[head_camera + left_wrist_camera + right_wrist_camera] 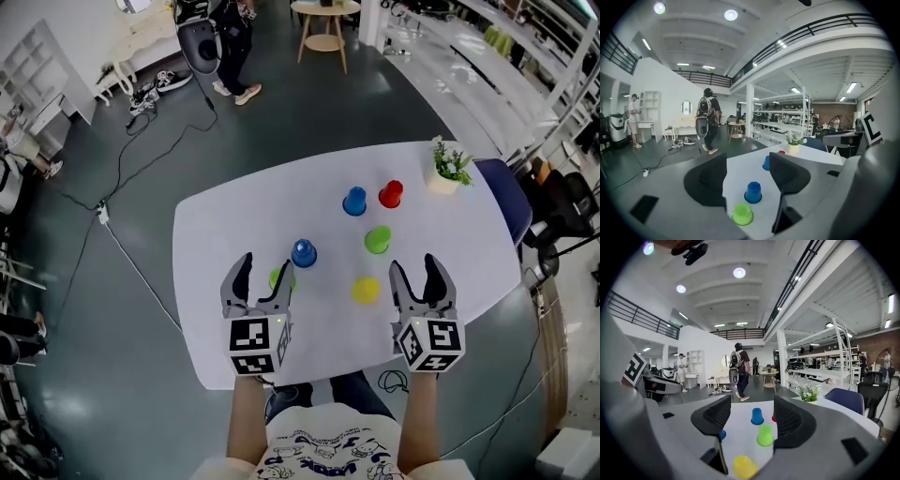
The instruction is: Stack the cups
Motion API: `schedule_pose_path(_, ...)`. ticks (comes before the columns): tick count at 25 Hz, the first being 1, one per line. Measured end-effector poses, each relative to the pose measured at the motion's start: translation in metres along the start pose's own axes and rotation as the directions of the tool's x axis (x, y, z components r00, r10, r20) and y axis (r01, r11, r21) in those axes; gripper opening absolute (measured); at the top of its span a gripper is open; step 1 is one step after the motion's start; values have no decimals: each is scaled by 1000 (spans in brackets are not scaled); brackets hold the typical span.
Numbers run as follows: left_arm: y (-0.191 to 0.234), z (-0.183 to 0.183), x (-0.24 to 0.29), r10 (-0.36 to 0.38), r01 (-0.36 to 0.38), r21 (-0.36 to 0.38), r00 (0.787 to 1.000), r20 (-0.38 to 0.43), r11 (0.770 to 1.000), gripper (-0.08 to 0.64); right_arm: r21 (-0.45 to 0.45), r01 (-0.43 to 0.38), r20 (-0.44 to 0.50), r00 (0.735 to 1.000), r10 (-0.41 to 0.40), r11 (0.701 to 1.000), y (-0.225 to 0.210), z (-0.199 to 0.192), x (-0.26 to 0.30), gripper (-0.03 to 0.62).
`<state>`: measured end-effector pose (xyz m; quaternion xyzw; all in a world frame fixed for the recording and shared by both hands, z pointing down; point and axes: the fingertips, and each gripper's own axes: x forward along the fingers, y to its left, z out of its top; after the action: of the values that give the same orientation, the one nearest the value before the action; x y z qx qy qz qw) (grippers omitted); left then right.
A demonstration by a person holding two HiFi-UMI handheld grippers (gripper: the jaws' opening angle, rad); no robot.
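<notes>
Head view: at the near edge of the white table, the left gripper, jaws wide and empty, hovers just beside the lime cup, with the near blue cup beyond. The right gripper, equally wide, is beside the yellow cup.

Left gripper view: both cups lie in the gap, untouched.

Right gripper view: the yellow cup is lowest, with the green cup and far blue cup behind. A sliver by the right jaw is probably the red cup.

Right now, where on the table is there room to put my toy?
The white table is bare left of the far blue plastic cup, and right of the right-hand green plastic cup. The middle is crowded.
</notes>
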<state>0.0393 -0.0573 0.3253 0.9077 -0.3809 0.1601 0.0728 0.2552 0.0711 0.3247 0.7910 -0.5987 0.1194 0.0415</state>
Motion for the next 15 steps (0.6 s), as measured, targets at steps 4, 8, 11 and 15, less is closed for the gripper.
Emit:
schedule_pose_path(4,-4,-16,12,58,-59,-7,998,-39,998,281,-12,-85,-46,995,84,996,-6,-15,26,307)
schedule_pose_path(8,0,-32,20,114,-116,-25,991,-68,993,280,-13,-170,-99,981,167,985,-2,-34,47,307)
schedule_pose_path(11,-8,-44,29,152,-157,-40,984,-91,987,281,-10,-237,-139,962,233,971,-7,-52,60,311)
schedule_pose_path(15,-8,-63,29,181,-189,-54,976,-118,981,281,-22,-304,-196,935,294,952,3,-77,66,322)
